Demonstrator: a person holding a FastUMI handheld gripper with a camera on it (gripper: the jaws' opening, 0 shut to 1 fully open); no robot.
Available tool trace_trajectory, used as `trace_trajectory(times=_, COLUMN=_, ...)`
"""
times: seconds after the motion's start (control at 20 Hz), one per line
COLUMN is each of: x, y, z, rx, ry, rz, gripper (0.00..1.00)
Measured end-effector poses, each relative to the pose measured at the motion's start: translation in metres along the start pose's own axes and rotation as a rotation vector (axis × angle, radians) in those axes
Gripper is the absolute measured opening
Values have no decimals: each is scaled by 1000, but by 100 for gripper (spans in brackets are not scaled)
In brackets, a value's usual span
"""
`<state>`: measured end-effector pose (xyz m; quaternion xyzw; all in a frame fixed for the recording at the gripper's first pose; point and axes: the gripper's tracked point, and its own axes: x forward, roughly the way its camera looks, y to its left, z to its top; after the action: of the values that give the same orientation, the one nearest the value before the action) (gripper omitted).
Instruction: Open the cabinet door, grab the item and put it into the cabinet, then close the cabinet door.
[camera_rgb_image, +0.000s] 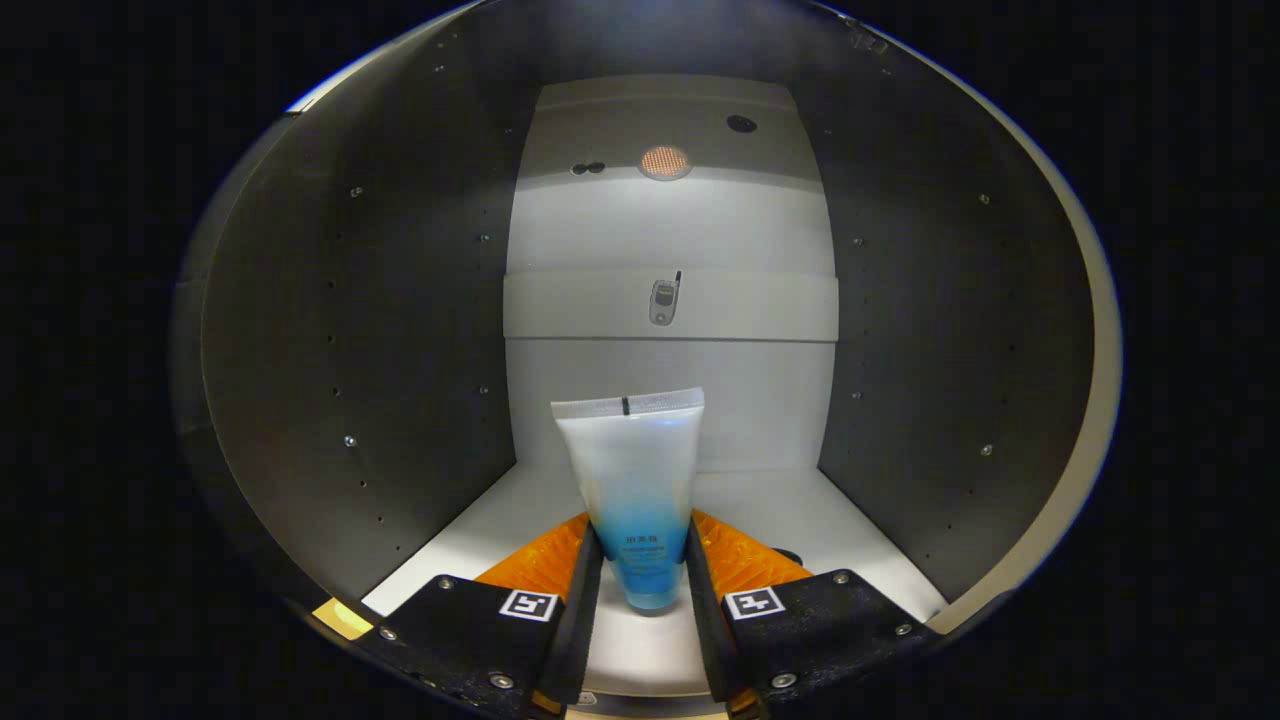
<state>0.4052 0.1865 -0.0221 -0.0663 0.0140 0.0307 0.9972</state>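
**Standing a soft tube on the cabinet floor**

Reaching into the cabinet (400, 330), the claw (640, 560) was well inside the opening, with dark side walls to either hand, a pale back wall beyond, and a white floor (780, 510) below. Against the back wall, a shelf band carried a small phone-like object (663, 300), and a round orange light (665, 161) glowed above it.

Between the two orange fingers (545, 560) stood the tube (636, 490), cap end down and crimped flat end up, clear at the top and blue toward the bottom. Both fingers pressed on its lower, blue part, so the claw was closed to a narrow gap around it. Whether the cap already touched the floor could not be told.

By the look of it, the tube was light, soft-walled plastic that would dent under a hard squeeze and might slide on its smooth skin. The firmer lower end near the cap seemed the better place to hold it; the thin upper body would buckle. Standing on a small cap, it could tip when let go.
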Motion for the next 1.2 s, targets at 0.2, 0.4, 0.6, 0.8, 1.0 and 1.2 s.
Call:
trace_trajectory(times=0.2, x=4, y=3, z=-14, rx=9, ry=30, rz=20, gripper=46)
trace_trajectory(times=0.4, x=6, y=2, z=-15, rx=33, ry=24, rz=21, gripper=48)
trace_trajectory(times=0.6, x=2, y=2, z=-6, rx=62, ry=-6, rz=13, gripper=65)
trace_trajectory(times=0.8, x=-14, y=9, z=4, rx=28, ry=-34, rz=15, gripper=83)
trace_trajectory(times=1.0, x=-44, y=15, z=16, rx=21, ry=-63, rz=11, gripper=93)
trace_trajectory(times=1.2, x=-86, y=26, z=11, rx=67, ry=-20, rz=26, gripper=94)
